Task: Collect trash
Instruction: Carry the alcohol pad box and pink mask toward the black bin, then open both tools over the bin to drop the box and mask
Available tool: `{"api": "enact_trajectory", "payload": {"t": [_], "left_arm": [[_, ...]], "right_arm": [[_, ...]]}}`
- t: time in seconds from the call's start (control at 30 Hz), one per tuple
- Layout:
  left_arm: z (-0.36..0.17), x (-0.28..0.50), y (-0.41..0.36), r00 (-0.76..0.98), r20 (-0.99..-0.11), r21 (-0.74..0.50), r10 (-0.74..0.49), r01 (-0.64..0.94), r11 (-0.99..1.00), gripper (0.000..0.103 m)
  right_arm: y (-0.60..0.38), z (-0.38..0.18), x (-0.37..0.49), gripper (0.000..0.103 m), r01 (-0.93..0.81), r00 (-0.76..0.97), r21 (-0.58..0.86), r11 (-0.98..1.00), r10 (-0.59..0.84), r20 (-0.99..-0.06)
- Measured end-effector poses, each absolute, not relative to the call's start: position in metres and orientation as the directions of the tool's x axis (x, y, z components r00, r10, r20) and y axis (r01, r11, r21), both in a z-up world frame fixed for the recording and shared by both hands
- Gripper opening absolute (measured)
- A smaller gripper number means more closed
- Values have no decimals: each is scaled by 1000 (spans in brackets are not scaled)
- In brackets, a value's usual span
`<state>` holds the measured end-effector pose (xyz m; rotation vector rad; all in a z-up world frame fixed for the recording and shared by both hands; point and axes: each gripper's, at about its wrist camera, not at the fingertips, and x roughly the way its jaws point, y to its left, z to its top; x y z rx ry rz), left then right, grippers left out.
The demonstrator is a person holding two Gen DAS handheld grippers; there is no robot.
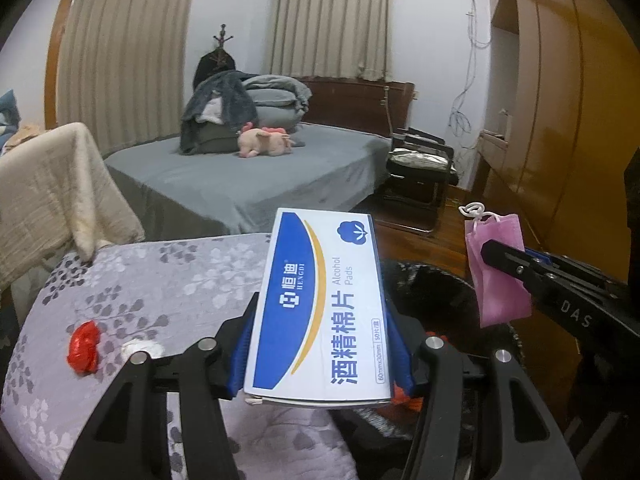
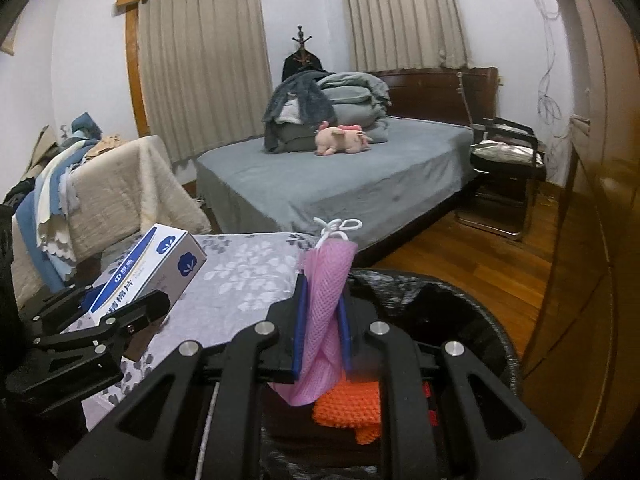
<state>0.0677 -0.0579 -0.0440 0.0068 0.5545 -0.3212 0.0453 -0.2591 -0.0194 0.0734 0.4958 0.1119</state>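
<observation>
- Bed (image 1: 248, 184) with grey sheet, far ahead of both sets of fingers; folded bedding and a pink plush pig (image 1: 262, 142) on it.
- Floral-print cover (image 1: 168, 280) on the near surface, under and left of the left gripper's fingers.
- Bin with black liner (image 2: 460, 312): rim just ahead and right of the right gripper's fingers, opening below them; something orange (image 2: 352, 408) lies inside, under the fingertips.
- Left gripper (image 1: 320, 356): jaws about half open, blue pads pressed on both long sides of the alcohol pads box (image 1: 320, 300). Box is clamped, flat face up, far end sticking out well past the fingertips. In the right wrist view it sits left of the right fingers, above the floral cover.
- Right gripper (image 2: 322, 332): jaws closed right down on the pink face mask (image 2: 324, 300), folded and pinched between the pads. Upper part with white ear loops (image 2: 340, 226) stands above the fingertips, lower end hangs below them over the bin opening.
- Red crumpled wrapper (image 1: 84, 346): on the floral cover, well left of the left fingers, not touched.
- White crumpled scrap (image 1: 142, 347): just beside the red one, between it and the left finger linkage, also lying free.
</observation>
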Motion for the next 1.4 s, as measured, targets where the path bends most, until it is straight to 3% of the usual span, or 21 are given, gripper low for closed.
{"api": "enact_trajectory", "payload": {"t": [0.53,1.4], "left_arm": [[-48,76,-113,757,-528,-89,-385,402,911,55],[-92,124,-170,679,-600,-97,-423,463,881,55]], "right_arm": [[-304,-34,48,13,8,874,101,995,42,-484],[-344,-83,88,16,84,818,103,991,-10,-575]]}}
